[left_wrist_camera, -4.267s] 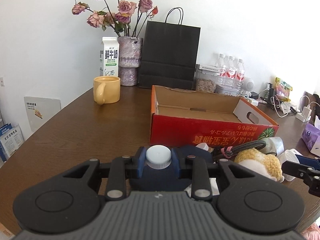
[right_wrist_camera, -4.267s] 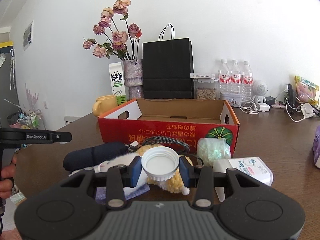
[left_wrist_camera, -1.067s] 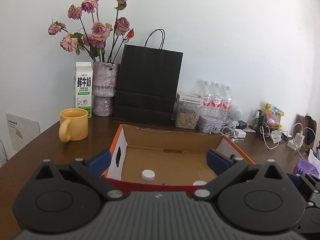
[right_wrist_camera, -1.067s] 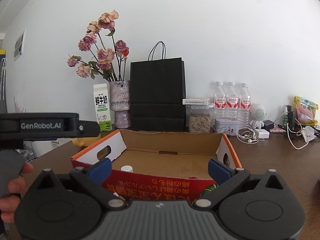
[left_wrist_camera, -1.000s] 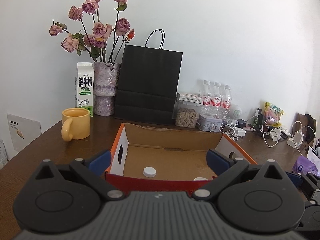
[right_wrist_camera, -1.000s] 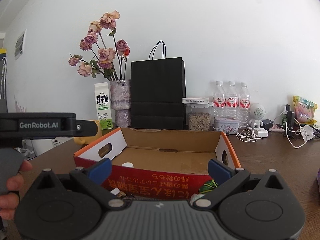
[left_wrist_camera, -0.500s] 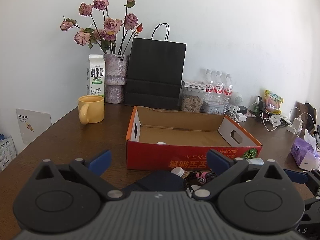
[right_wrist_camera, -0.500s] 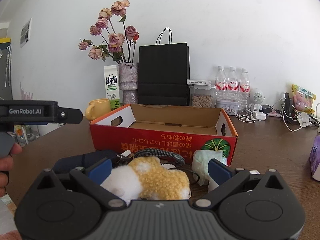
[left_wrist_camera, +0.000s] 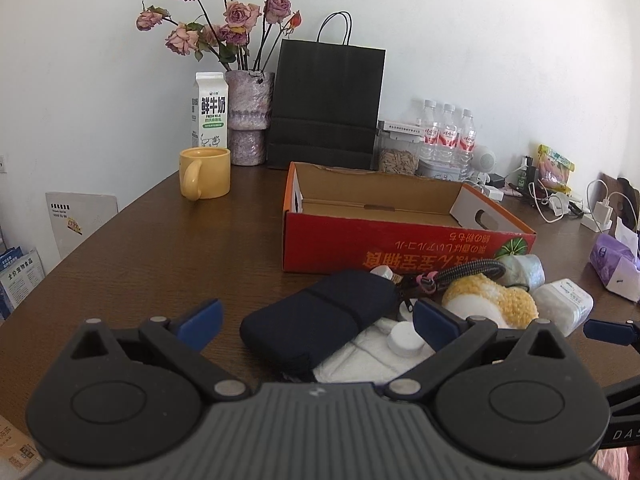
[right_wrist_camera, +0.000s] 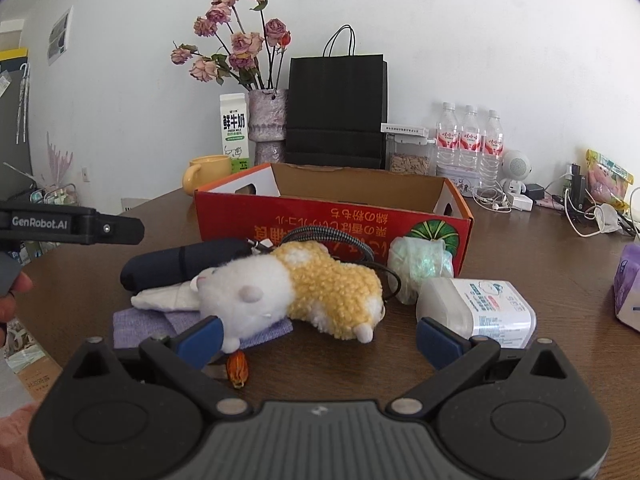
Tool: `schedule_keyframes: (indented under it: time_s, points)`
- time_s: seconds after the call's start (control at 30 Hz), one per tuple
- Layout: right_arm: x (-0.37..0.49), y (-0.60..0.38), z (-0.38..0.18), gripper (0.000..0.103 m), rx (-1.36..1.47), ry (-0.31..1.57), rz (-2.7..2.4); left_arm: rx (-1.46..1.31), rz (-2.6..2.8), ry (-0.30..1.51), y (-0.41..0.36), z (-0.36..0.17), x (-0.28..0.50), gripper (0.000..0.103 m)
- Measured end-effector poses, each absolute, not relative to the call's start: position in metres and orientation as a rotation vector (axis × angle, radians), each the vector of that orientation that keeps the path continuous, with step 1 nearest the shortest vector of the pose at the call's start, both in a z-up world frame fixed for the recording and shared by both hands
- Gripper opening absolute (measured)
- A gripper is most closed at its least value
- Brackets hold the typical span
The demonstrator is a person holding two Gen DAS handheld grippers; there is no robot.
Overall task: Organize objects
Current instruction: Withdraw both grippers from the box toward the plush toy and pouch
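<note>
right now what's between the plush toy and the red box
In the right wrist view, a braided cable loops between the plush toy and the red box, with a crumpled plastic bag to the right.

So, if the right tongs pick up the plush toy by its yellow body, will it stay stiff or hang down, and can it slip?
The plush toy looks soft and fluffy, so it would probably squash between the open right tongs and sag at both ends. It seems light for its size. The woolly surface should grip well, so slipping is unlikely, though the cable lying against it might drag along.
</note>
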State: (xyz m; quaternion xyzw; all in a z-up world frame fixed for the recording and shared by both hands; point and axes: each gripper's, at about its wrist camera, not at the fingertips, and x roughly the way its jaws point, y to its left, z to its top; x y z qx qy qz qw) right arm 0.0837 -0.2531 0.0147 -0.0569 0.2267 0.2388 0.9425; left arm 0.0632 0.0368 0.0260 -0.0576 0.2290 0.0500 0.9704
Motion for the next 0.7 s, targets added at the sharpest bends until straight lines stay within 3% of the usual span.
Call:
schedule_keyframes:
  time_s: [0.2,0.7]
  points:
    - [0.081,-0.251,0.006,0.096,-0.142,0.496,0.495,-0.107,0.073,0.506,0.034,0.012,0.055,0.103]
    - [0.096,-0.230,-0.001,0.050,-0.155,0.544,0.586,-0.104,0.050,0.545,0.030,0.000,0.055,0.103]
